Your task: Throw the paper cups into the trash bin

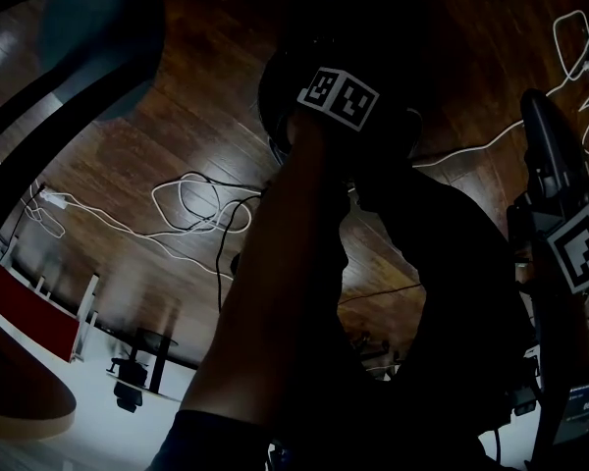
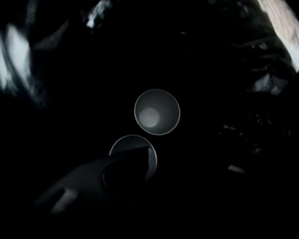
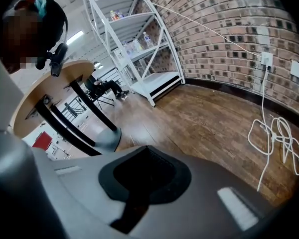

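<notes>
My left gripper (image 2: 152, 156) points down into the dark trash bin (image 1: 272, 96), lined with a black bag (image 2: 269, 83). Two paper cups lie below it, mouths up. One cup (image 2: 157, 111) shows whole. The other cup (image 2: 132, 146) is partly covered by the left jaw's tip and looks small and well below it. Only that jaw shows faintly; it stands a little off centre, so the gripper reads as open with nothing pressed. In the head view the left gripper's marker cube (image 1: 339, 96) sits over the bin. My right gripper (image 3: 144, 171) is shut and empty, held aside at the right (image 1: 545, 130).
White cables (image 1: 187, 204) loop over the dark wood floor beside the bin. The right gripper view shows a round table (image 3: 50, 88) on black legs, white shelving (image 3: 139, 44), a brick wall with sockets (image 3: 266, 59) and a coiled white cable (image 3: 274, 138).
</notes>
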Available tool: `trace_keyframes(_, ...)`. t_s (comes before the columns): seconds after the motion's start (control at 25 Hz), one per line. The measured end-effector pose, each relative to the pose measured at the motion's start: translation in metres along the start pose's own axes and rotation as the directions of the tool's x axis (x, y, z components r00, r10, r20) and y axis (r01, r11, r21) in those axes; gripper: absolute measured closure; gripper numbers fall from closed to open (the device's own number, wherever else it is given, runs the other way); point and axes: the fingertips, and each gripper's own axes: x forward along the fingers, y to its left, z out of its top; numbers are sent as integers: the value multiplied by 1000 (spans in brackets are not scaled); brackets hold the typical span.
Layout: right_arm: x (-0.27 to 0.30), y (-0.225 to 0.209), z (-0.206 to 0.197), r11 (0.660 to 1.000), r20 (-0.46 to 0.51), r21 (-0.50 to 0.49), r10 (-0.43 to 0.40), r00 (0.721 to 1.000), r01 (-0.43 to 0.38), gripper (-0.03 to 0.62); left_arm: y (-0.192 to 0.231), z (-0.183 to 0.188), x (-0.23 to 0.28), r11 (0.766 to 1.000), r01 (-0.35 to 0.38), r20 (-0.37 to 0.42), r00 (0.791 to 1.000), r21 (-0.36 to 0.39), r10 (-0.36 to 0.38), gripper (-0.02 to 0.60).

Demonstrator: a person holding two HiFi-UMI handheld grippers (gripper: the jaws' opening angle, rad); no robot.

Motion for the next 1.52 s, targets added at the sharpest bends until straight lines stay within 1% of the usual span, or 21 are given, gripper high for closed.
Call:
trace_keyframes(0.08, 1, 0, 1, 1000, 9, 6, 3, 1000, -3, 585, -2, -1, 1, 998, 48, 5, 999, -51, -47, 482)
trace_keyframes(0.16, 2, -1, 2, 1000, 19, 12, 6, 1000, -6, 585, -7, 1, -3, 993, 80, 23, 997, -87, -79, 460)
trace_keyframes(0.32, 4, -1, 4, 1000, 34, 20, 11, 999, -11, 585, -10, 15, -26, 988, 102, 76, 993, -117, -93, 459)
trace_keyframes(0.48, 3, 6, 5, 1000, 10, 14, 1, 1000, -2, 585, -11, 26, -58, 987, 118, 89, 990, -106, -109, 462)
trace_keyframes(0.64, -22, 40, 1, 1000, -53, 5, -17, 998, 17, 585, -22, 3, -103, 986, 148, 80, 987, -83, -141, 477)
trace_keyframes(0.72, -31, 50, -4, 1000, -68, 13, -11, 998, 12, 585, -30, -9, -111, 987, 153, 66, 987, -58, -149, 477)
trace_keyframes(0.8, -29, 51, -8, 1000, -71, 29, -1, 997, 3, 585, -32, -12, -111, 988, 149, 64, 987, -44, -146, 477)
trace_keyframes(0.92, -29, 50, -12, 999, -81, 31, -9, 997, 12, 585, -42, -9, -120, 985, 167, 96, 982, -50, -162, 477)
trace_keyframes(1.0, -37, 55, -11, 999, -109, 7, -47, 993, 48, 585, -58, -11, -137, 979, 198, 123, 974, -42, -191, 477)
trace_keyframes(1.08, -48, 66, -7, 998, -128, -8, -65, 990, 65, 585, -78, -18, -164, 973, 232, 151, 962, -13, -227, 477)
trace_keyframes(1.16, -59, 82, 4, 998, -126, -17, -61, 990, 59, 585, -95, -28, -204, 965, 260, 189, 947, 24, -260, 480)
trace_keyframes(1.24, -67, 98, 18, 998, -106, -40, -54, 993, 50, 585, -101, -38, -245, 962, 268, 239, 932, 46, -271, 485)
trace_keyframes(1.28, -71, 105, 24, 998, -100, -50, -54, 994, 49, 585, -100, -44, -266, 963, 265, 266, 926, 44, -267, 488)
trace_keyframes(1.32, -77, 112, 28, 997, -98, -56, -55, 994, 50, 585, -98, -52, -287, 965, 261, 294, 921, 29, -257, 488)
trace_keyframes(1.4, -96, 129, 36, 997, -95, -67, -56, 994, 49, 585, -91, -70, -335, 969, 246, 355, 909, -36, -218, 488)
trace_keyframes(1.48, -115, 149, 48, 995, -78, -86, -50, 996, 43, 585, -78, -84, -386, 968, 221, 417, 896, -118, -153, 491)
trace_keyframes(1.52, -121, 159, 57, 995, -62, -96, -44, 997, 38, 585, -69, -87, -410, 968, 204, 451, 885, -149, -118, 491)
